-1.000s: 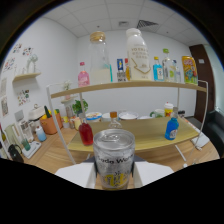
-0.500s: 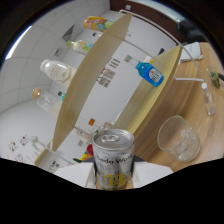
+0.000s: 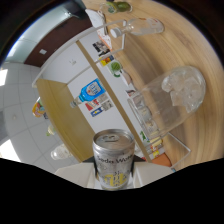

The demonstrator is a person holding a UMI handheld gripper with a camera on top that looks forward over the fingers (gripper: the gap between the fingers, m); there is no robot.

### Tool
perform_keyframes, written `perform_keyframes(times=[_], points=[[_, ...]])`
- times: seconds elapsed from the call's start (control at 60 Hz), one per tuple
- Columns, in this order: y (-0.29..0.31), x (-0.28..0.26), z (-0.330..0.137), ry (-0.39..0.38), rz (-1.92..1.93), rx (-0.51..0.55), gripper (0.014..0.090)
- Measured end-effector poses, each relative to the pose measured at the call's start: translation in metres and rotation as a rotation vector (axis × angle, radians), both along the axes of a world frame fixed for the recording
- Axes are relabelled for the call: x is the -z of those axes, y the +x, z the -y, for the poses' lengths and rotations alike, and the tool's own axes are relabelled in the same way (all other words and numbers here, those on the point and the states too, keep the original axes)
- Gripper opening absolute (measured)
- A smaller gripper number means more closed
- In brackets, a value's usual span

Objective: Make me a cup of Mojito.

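Gripper view: can tipped further over toward the glass

Gripper view shows the tool (image 3: 114, 172) clamped on a silver can (image 3: 113, 157), one white finger (image 3: 75, 175) pressing each side of it, the can's top with its pull tab facing forward. Compared with half a second ago, the whole scene has rolled further: the shelf (image 3: 95, 90) that then ran on a slant now lies close to sideways, and the tabletop (image 3: 200, 45) fills the far side of the view instead of a strip at its edge. A second ago the shelf stood level and the can upright, so the tilt has grown at each step.

The glass (image 3: 172, 102), clear and holding ice cubes (image 3: 184, 90), has come much nearer and looks larger; it now lies just ahead of the can and off to one side, its mouth turned toward the can. Can and glass are near but apart.

A clear bottle (image 3: 135, 26) and a small dish of lime (image 3: 116, 6) sit beyond the glass on the wood, well apart from it. The blue bottle (image 3: 91, 91) rests on the shelf. Bare wood lies around the glass on its far sides; the shelf frame's edge runs close by its near side.
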State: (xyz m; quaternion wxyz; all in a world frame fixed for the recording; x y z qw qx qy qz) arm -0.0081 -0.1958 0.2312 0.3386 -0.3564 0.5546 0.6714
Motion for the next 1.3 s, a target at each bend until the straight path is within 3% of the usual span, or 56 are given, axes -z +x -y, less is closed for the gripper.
perform_keyframes(times=[0.183, 0.367, 0.55, 0.767, 1.0, 1.3], points=[[0.019, -0.013, 0.001, 0.052, -0.22, 0.033, 0.0517], [0.016, -0.014, -0.002, 0.027, -0.133, 0.019, 0.052], [0.007, -0.04, 0.004, 0.005, 0.526, 0.045, 0.0523], [-0.027, -0.068, 0.0, 0.069, 1.351, 0.09, 0.0521], [-0.064, -0.005, -0.008, 0.054, 1.831, 0.02, 0.0521], [-0.09, 0.104, -0.012, -0.007, 2.007, -0.156, 0.0522]])
